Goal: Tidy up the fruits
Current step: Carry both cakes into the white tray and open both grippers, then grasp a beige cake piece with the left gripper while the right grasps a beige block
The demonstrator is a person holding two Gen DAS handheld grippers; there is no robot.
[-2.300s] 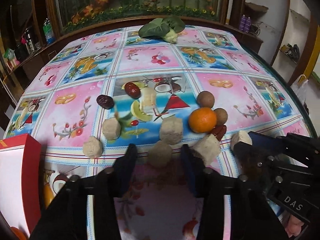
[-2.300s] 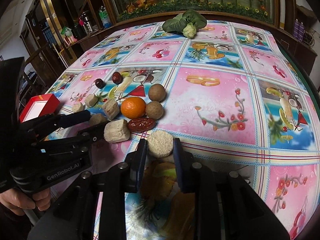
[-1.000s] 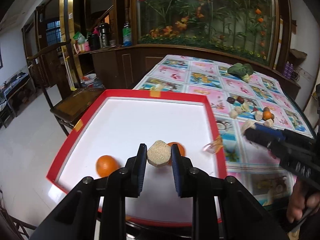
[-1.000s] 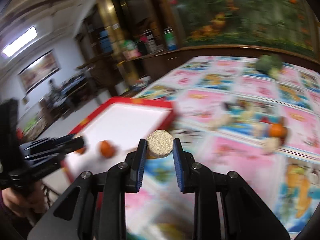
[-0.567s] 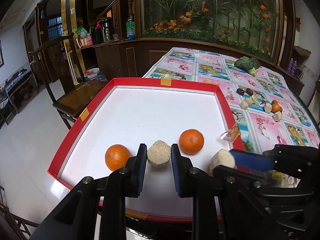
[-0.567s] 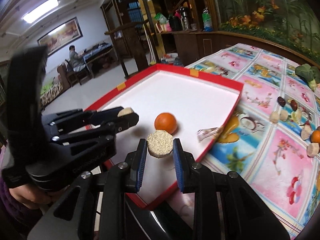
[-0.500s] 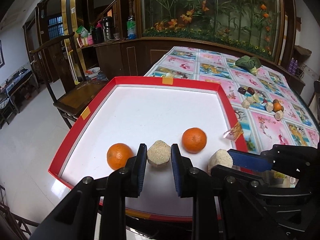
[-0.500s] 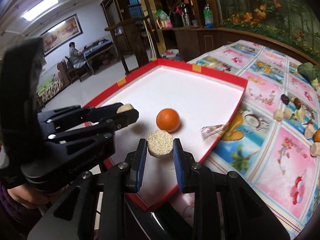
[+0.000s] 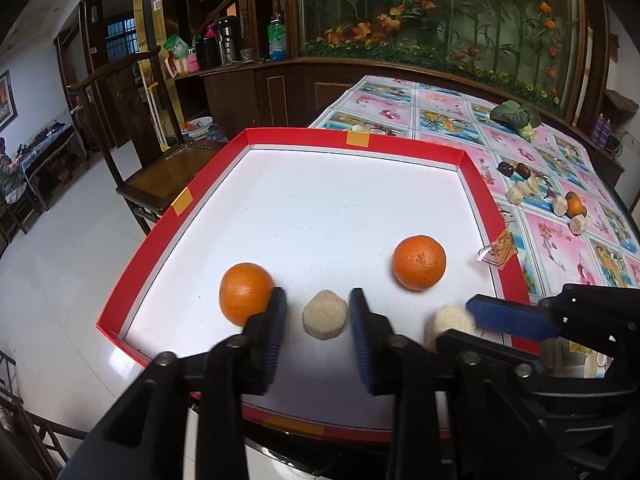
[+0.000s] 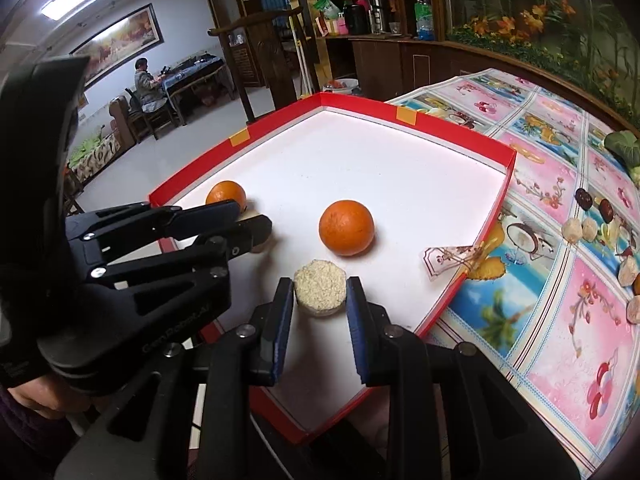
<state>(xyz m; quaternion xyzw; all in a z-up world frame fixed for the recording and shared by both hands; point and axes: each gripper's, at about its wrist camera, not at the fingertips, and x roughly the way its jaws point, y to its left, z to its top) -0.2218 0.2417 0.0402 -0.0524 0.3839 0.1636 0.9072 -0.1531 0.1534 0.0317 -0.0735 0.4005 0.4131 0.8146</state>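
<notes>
Left wrist view: the left tongs (image 9: 318,320) hang over the near part of the shallow red-rimmed tray with a white floor (image 9: 404,147). Their blue pads are opening; the beige, rough-surfaced round cake (image 9: 325,314) lies on the tray floor between them with a gap on each side, so it is not gripped. One orange (image 9: 245,293) sits just left of the left pad, the second orange (image 9: 419,262) further right and back. The right tongs (image 9: 456,326) enter from the right, clamped on a second pale round cake (image 9: 448,322) above the tray's near right part.

Right wrist view: the right tongs (image 10: 320,300) press both pads against that grainy cake (image 10: 320,286), low over the tray (image 10: 472,248). An orange (image 10: 346,227) lies just behind it.

The remaining pile of fruits and cakes (image 9: 560,204) sits well apart on the floral-print tabletop (image 9: 452,120), with a green leafy vegetable (image 9: 516,116) beyond it.
</notes>
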